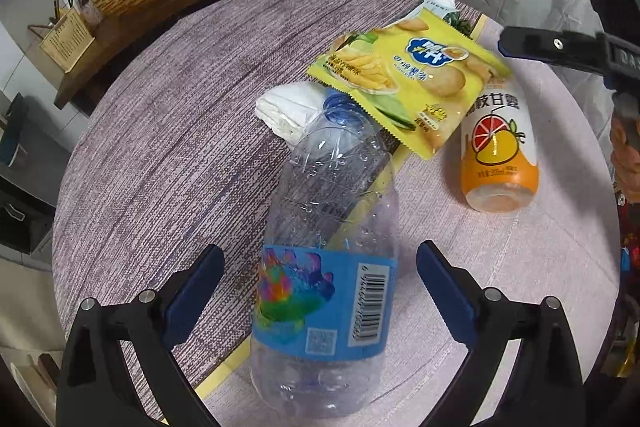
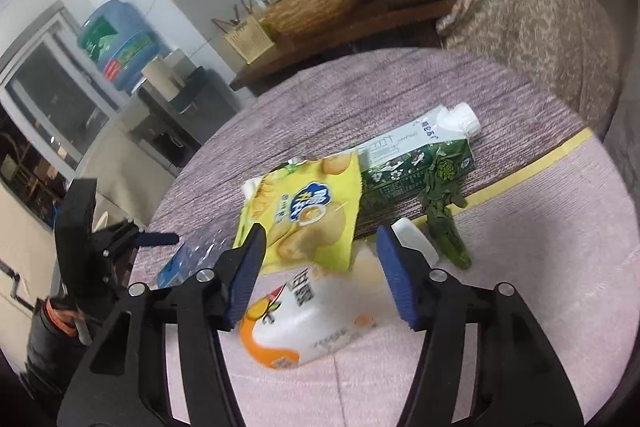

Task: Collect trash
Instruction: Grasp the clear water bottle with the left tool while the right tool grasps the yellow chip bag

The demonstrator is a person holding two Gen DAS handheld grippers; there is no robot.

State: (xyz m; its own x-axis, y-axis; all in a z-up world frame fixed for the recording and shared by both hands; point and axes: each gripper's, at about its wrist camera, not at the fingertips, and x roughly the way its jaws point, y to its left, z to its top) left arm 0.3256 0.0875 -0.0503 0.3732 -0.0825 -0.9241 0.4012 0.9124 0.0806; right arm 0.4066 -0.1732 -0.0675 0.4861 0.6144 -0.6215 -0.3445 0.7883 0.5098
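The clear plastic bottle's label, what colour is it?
Blue label with rainbow splash; left wrist view.

Left gripper (image 1: 320, 291): we've got it pitched steeply down, jaws spread wide, blue pads (image 1: 192, 295) clear on both sides, nothing pressed between them. Right gripper (image 2: 320, 273): shallower tilt, jaws parted about halfway, pads (image 2: 246, 275) not pressing anything. From the left wrist camera we see one blue right fingertip (image 1: 532, 43) poking in from the right edge. From the right wrist camera our left gripper sits at far left, hand below it blurred.
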